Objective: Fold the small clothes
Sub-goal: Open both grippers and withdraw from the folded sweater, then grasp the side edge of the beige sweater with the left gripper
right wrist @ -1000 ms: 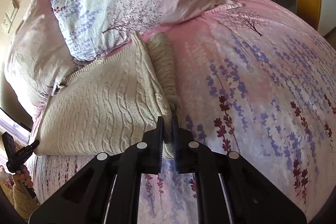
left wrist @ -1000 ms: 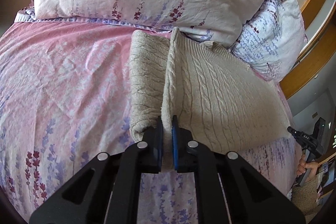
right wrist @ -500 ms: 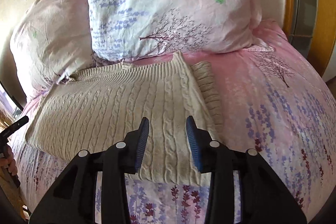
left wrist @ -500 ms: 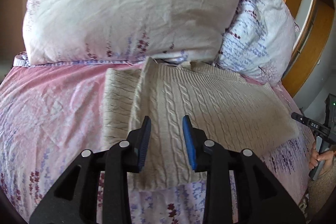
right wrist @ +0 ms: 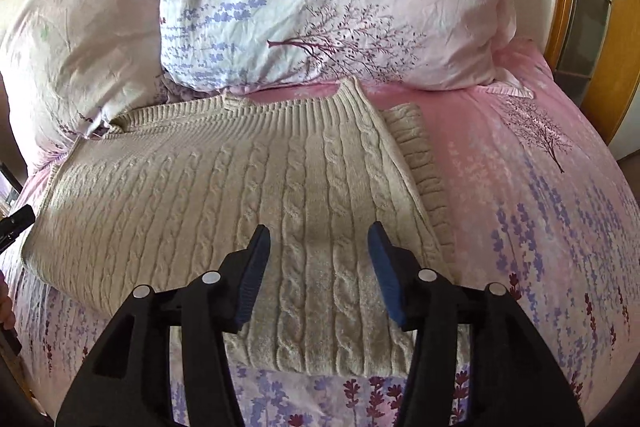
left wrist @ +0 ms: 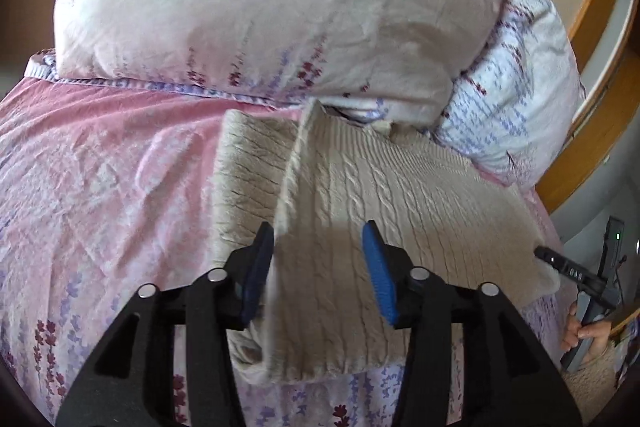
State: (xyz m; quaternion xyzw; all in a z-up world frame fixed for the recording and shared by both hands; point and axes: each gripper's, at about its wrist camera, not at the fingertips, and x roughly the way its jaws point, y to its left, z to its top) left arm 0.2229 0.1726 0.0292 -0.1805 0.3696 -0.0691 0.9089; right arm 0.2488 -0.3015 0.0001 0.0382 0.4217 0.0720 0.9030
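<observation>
The left gripper is hanging released, jaws spread and holding nothing, just above the near hem of the sweater. The right gripper is likewise released and empty, over the same hem. The sweater is lying flat on the bed, its far ribbed edge touching the pillows and its long axis running sideways across both views. One end is already folded in — in the left view the folded edge is running straight away from the left finger, with a lower layer showing beyond it. In the right view that doubled end is sitting directly ahead and to the right, while the unfolded length is stretching off to the left. So the next fold likely turns on that far, single-layer end — I cannot tell which gripper is nearer it.
</observation>
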